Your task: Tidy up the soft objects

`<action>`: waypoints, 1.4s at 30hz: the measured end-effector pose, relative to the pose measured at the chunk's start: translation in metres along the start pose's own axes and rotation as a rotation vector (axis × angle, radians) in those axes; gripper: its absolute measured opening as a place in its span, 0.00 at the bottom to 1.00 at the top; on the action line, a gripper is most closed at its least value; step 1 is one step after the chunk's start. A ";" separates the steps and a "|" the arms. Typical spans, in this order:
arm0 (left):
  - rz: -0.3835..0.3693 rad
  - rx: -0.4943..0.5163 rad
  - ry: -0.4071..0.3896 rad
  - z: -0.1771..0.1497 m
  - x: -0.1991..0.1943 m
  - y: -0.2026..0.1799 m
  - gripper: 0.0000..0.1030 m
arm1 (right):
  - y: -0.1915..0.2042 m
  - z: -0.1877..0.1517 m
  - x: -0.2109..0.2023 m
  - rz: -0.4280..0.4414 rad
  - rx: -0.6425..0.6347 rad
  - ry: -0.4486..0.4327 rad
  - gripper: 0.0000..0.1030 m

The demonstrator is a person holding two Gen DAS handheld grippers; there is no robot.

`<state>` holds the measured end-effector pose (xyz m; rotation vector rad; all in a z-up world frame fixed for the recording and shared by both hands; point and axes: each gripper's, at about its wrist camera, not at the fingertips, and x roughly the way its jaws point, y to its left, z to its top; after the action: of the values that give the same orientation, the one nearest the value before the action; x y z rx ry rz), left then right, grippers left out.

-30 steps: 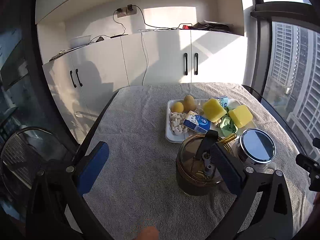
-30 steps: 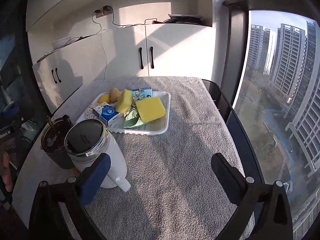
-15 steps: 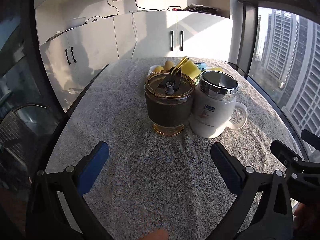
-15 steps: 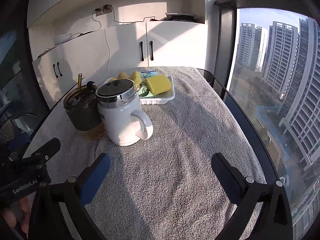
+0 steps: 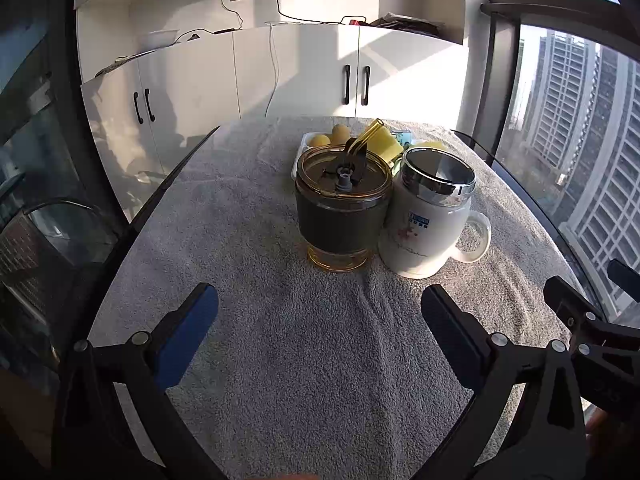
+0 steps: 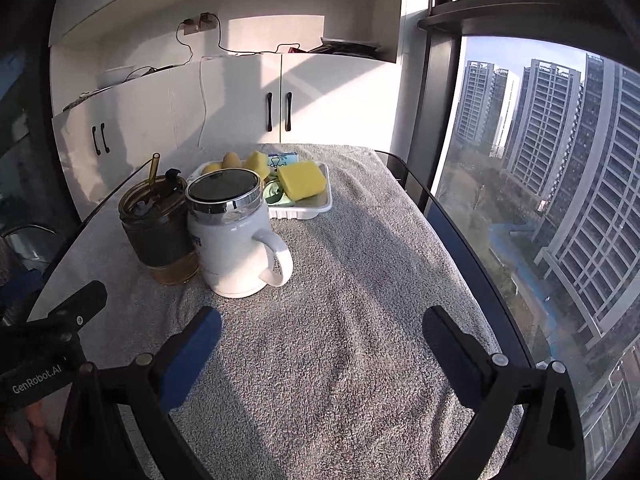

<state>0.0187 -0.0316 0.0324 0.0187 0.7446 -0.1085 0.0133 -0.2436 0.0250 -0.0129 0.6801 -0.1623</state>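
— What's ahead of the jaws?
— Both the left gripper (image 5: 320, 328) and right gripper (image 6: 322, 338) gape empty over the nubbly grey towel-covered table (image 6: 360, 300). The spongy yellow rectangular sponge (image 6: 301, 179) lies in the white plastic tray (image 6: 324, 202), well beyond the glossy white ceramic mug (image 6: 234, 240).

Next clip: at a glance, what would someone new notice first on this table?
Two drinking vessels stand side by side mid-table on the grey towel: a white mug with a chrome lid and, on its left, an amber glass tumbler with a dark sleeve and straw. Behind them, a white tray holds yellow sponges and other small items. Both the left gripper and the right gripper hover open and empty.
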 end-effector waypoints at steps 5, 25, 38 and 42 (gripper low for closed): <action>-0.003 0.018 -0.010 0.000 -0.001 -0.004 1.00 | 0.001 0.000 0.001 0.003 0.008 -0.001 1.00; -0.005 0.019 -0.003 -0.001 0.002 -0.003 1.00 | 0.004 -0.003 0.001 0.006 0.014 0.007 1.00; -0.007 0.020 0.002 -0.001 0.004 -0.003 1.00 | 0.006 -0.003 0.002 0.007 0.010 0.011 1.00; -0.005 0.019 0.003 -0.002 0.005 -0.001 1.00 | 0.006 -0.004 0.002 0.007 0.012 0.012 1.00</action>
<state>0.0210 -0.0333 0.0281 0.0355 0.7467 -0.1202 0.0134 -0.2379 0.0207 0.0017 0.6915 -0.1596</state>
